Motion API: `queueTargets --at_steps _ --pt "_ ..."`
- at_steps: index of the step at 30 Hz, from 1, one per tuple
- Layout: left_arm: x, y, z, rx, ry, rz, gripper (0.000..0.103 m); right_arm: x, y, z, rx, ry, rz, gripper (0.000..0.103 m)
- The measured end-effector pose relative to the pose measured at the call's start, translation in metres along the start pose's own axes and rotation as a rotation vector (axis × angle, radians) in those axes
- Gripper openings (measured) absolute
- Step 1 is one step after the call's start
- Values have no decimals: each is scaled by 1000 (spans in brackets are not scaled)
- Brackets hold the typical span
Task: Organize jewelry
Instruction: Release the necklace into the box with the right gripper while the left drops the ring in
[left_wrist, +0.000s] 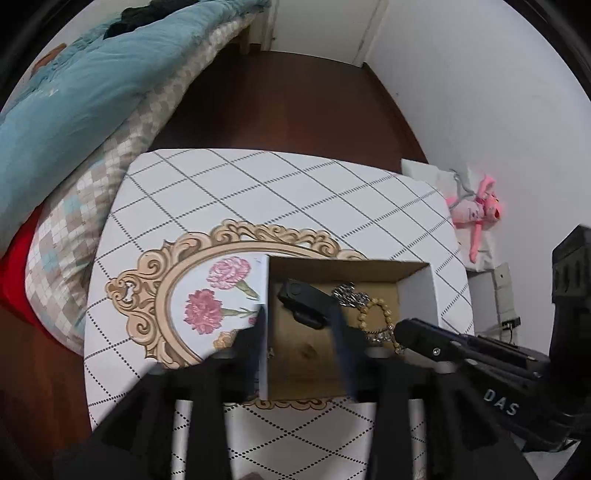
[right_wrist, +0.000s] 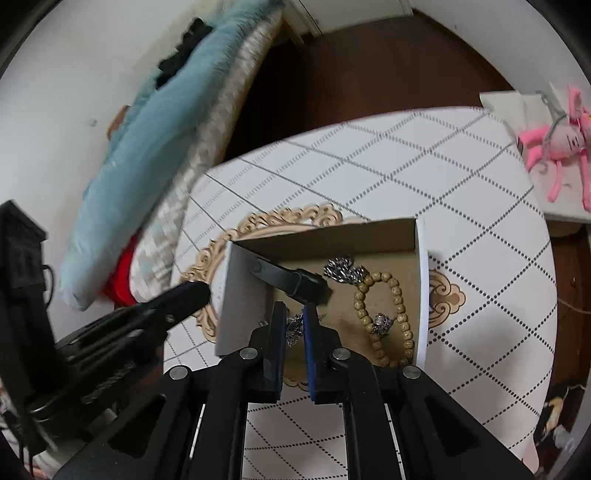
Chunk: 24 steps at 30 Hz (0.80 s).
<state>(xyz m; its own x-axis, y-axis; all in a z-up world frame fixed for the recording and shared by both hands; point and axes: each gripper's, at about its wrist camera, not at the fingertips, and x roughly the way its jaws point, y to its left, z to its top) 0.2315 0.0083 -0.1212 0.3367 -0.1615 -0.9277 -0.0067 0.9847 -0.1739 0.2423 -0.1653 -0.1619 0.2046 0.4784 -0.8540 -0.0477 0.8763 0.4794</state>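
A white cardboard box (left_wrist: 417, 295) with a brown inside stands on the table; it also shows in the right wrist view (right_wrist: 421, 280). In it lie a black watch band (left_wrist: 301, 301) (right_wrist: 291, 280), a silver chain (left_wrist: 347, 293) (right_wrist: 341, 271) and a tan bead bracelet (left_wrist: 373, 317) (right_wrist: 397, 306). My left gripper (left_wrist: 299, 325) is open, its fingers straddling the box's left wall. My right gripper (right_wrist: 294, 325) is over the box, nearly shut on a small silver trinket (right_wrist: 293, 328). Another silver piece (right_wrist: 382, 322) lies inside the bracelet.
The table (left_wrist: 258, 192) has a white diamond-pattern cloth with an ornate floral medallion (left_wrist: 218, 295). A bed with a blue quilt (left_wrist: 74, 99) lies to the left. A pink plush toy (left_wrist: 476, 210) lies on a white stand at the right.
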Motion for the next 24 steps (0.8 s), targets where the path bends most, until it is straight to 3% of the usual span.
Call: queueTargets --at_steps 1,3,4,5,7,9,11,13,17,24 --pt "-1 2 1 -6 -7 16 69 5 -1 2 3 20 -7 11" --pt "-7 8 2 -24 -33 29 72 7 -3 4 8 27 -29 16" --pt "-8 10 3 -30 -36 35 73 6 -3 5 4 24 -37 23" --pt "-8 12 4 -34 -38 48 79 5 -4 6 3 21 -40 33" --pt "-10 16 4 -38 -46 72 95 2 -6 7 3 13 -48 41" --pt "-12 18 1 -31 -66 108 100 -2 -6 7 -11 -5 -89 48" --pt "-12 19 -4 -14 -86 158 103 -7 -4 6 -33 -26 -157 86" --pt "-11 18 -9 7 -98 196 103 -9 0 1 -83 -48 -289 98" --pt "-7 18 -23 25 -102 232 103 -8 -2 -14 -131 -47 -428 98" --pt "-18 10 -38 34 -113 227 103 -20 -3 -29 -133 -91 -468 102"
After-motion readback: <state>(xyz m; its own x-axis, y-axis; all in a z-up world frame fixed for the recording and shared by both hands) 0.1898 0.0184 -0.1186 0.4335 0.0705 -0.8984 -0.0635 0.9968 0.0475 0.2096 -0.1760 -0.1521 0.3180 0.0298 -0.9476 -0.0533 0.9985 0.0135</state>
